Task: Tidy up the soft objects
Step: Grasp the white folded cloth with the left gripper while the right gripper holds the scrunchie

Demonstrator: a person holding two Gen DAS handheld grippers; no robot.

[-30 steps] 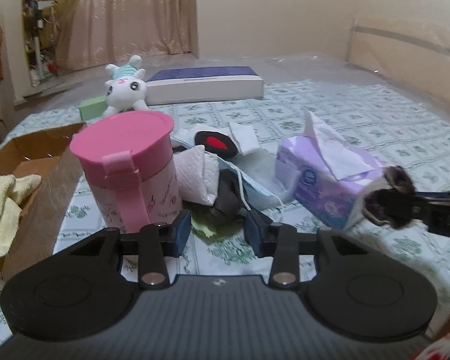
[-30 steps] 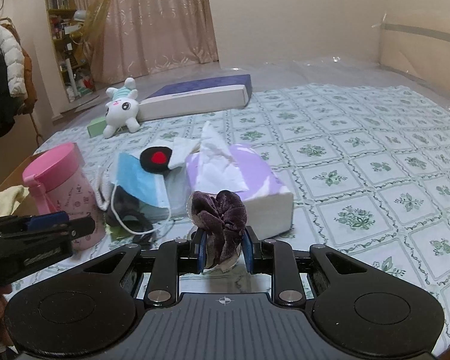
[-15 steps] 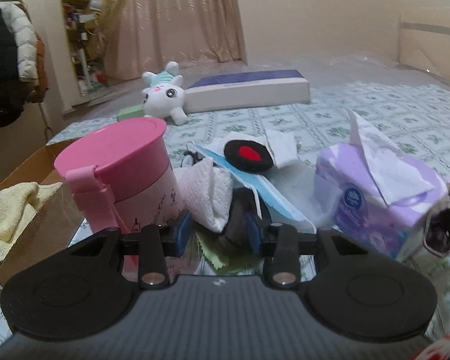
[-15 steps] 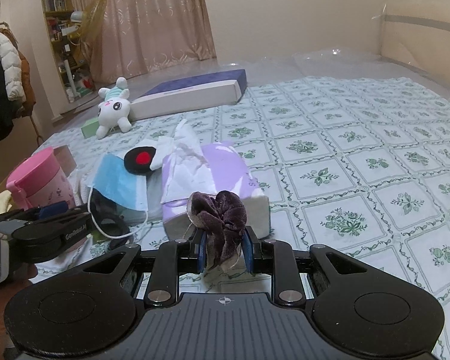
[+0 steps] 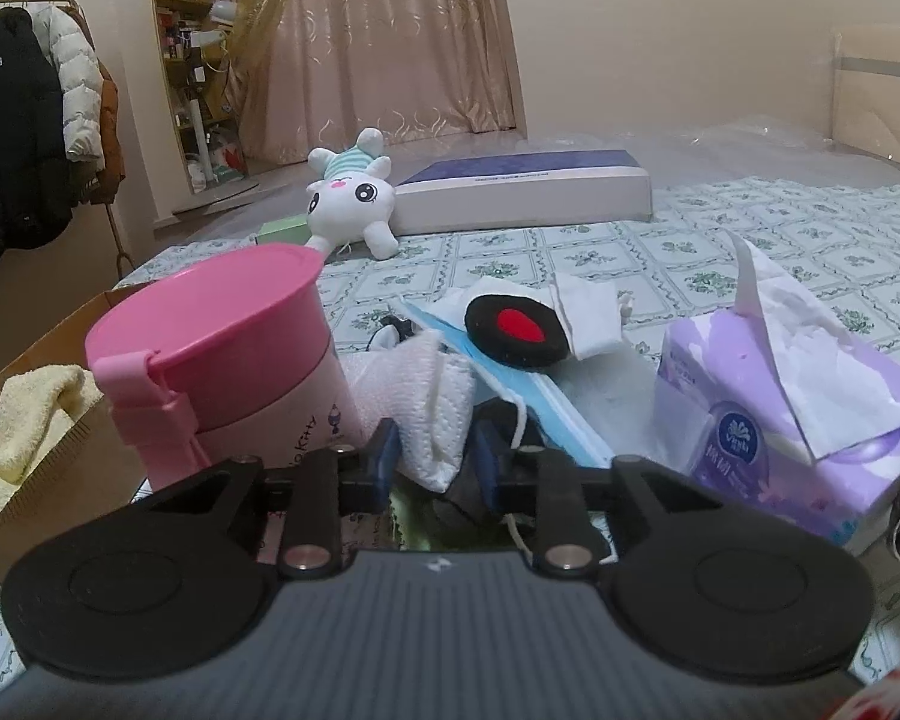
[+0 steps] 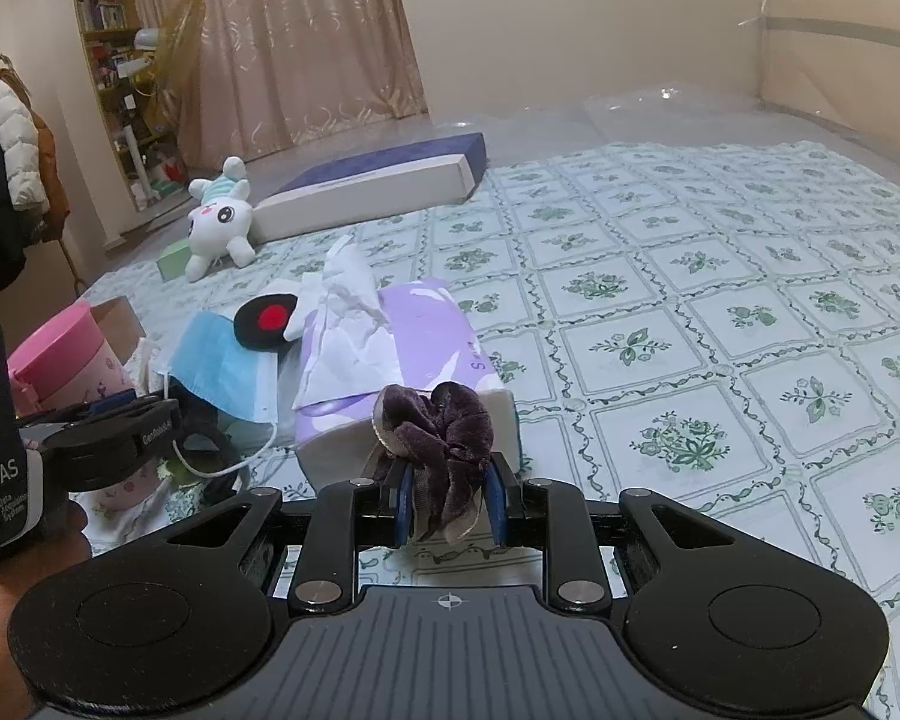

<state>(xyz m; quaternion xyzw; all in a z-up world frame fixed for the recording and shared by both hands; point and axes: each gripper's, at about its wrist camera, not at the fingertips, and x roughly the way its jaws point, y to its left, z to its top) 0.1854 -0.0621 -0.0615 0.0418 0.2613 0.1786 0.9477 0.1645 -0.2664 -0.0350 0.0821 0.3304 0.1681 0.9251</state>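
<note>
My right gripper (image 6: pixel 447 507) is shut on a dark purple velvet scrunchie (image 6: pixel 438 429), held just in front of a purple tissue pack (image 6: pixel 414 330). My left gripper (image 5: pixel 435 465) is open, its jaws on either side of a crumpled white paper towel (image 5: pixel 426 402) in a pile beside a pink lidded cup (image 5: pixel 222 348). The pile also holds a blue face mask (image 5: pixel 546 402), a black pad with a red spot (image 5: pixel 513 330) and a dark item under the towel. The left gripper shows in the right wrist view (image 6: pixel 120 429).
A cardboard box (image 5: pixel 36 432) with a yellow towel (image 5: pixel 12 438) stands at the left. A white plush bunny (image 5: pixel 348 204), a small green box (image 5: pixel 282 231) and a long flat blue-and-white box (image 5: pixel 522 192) lie further back on the patterned bedsheet (image 6: pixel 720 330).
My left gripper has moved forward into the pile so the paper towel now sits between its jaws. My right gripper keeps the scrunchie and has shifted a little right.
</note>
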